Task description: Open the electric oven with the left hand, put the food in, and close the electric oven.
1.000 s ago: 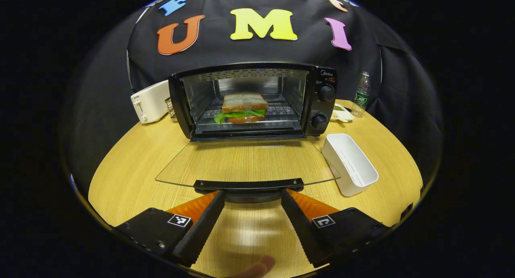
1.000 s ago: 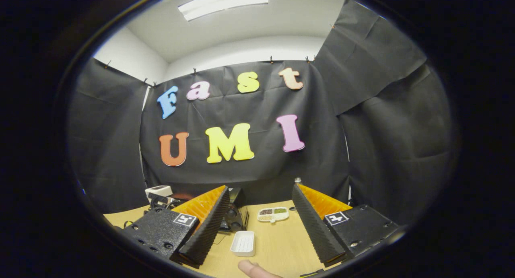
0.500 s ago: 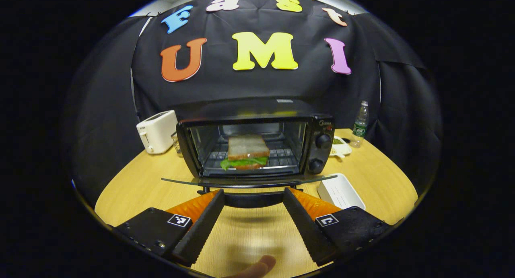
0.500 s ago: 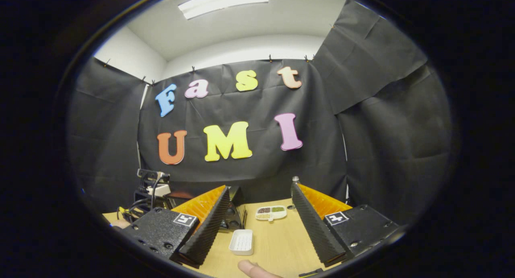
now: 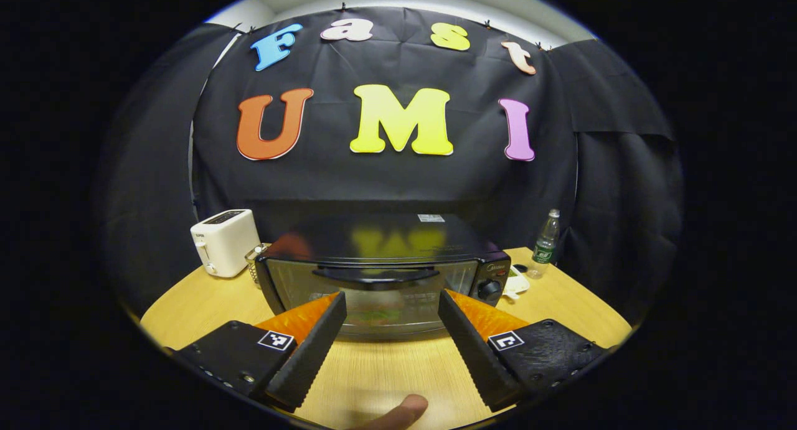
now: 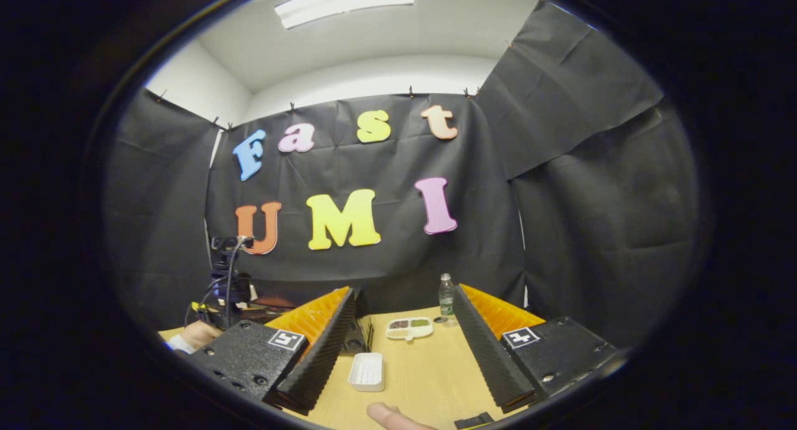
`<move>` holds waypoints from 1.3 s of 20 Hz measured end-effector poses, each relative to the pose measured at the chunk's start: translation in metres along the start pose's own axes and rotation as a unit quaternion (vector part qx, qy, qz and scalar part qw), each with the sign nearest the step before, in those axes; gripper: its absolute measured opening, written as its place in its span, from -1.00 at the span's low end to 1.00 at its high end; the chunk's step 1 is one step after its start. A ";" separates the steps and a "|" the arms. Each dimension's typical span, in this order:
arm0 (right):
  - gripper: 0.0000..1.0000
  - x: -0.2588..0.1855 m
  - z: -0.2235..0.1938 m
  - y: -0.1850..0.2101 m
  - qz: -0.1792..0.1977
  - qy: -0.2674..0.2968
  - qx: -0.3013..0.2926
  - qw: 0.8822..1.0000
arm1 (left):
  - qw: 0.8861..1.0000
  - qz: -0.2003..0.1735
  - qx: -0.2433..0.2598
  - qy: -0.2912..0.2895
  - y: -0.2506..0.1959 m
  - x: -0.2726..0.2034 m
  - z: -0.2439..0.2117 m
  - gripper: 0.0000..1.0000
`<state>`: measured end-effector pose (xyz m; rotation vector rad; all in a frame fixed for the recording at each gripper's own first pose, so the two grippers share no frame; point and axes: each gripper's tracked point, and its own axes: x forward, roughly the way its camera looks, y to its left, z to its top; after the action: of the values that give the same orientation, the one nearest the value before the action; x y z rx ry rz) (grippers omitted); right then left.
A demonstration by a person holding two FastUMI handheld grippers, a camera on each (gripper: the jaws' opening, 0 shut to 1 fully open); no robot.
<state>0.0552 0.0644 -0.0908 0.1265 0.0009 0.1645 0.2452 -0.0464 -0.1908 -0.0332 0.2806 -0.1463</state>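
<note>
Finishing the closing step: oven (image 5: 380, 265) door looking shut ahead of the left hand-held gripper (image 5: 391, 305), fingers apart, gripping nothing, needing only backing off.

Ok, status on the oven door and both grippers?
Left gripper open, right gripper open, both empty. Black electric oven door up, looks closed. Nothing in the way.

The left tongs (image 5: 391, 305) point level, fingers spread wide and empty. The right tongs (image 6: 405, 305) are likewise spread, gripping nothing, tilted slightly upward.
</note>
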 end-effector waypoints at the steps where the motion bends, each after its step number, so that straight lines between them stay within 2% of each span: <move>1: 0.90 -0.003 0.002 0.000 -0.003 0.000 -0.002 1.000 | 1.000 -0.003 -0.006 -0.008 0.000 -0.013 0.005 0.94; 2: 0.90 -0.006 0.005 0.002 -0.004 0.001 -0.003 1.000 | 1.000 -0.003 -0.010 -0.017 0.002 -0.028 0.012 0.73; 3: 0.90 -0.011 0.007 0.006 -0.004 0.000 -0.003 1.000 | 1.000 0.000 -0.008 -0.027 0.005 -0.044 0.021 0.92; 14: 0.90 -0.078 0.058 0.023 -0.007 -0.030 0.000 1.000 | 0.994 0.065 0.026 -0.089 0.031 -0.245 0.077 0.90; 17: 0.90 -0.096 0.070 0.011 -0.045 -0.047 -0.024 0.998 | 0.989 0.087 0.034 -0.113 0.034 -0.290 0.072 0.89; 20: 0.90 -0.110 0.070 0.030 -0.026 -0.048 -0.044 0.998 | 0.989 0.080 0.019 -0.126 0.021 -0.323 0.054 0.90; 24: 0.90 -0.113 0.058 0.044 0.007 -0.035 -0.054 0.998 | 0.985 0.096 0.026 -0.139 0.028 -0.337 0.050 0.90; 26: 1.00 -0.112 0.052 0.047 0.012 -0.029 -0.055 0.998 | 0.987 0.076 0.020 -0.142 0.016 -0.335 0.055 0.90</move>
<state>-0.0621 0.0853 -0.0339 0.0217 -0.0666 0.1850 -0.0553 0.0194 -0.0473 0.0067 -0.0058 0.0064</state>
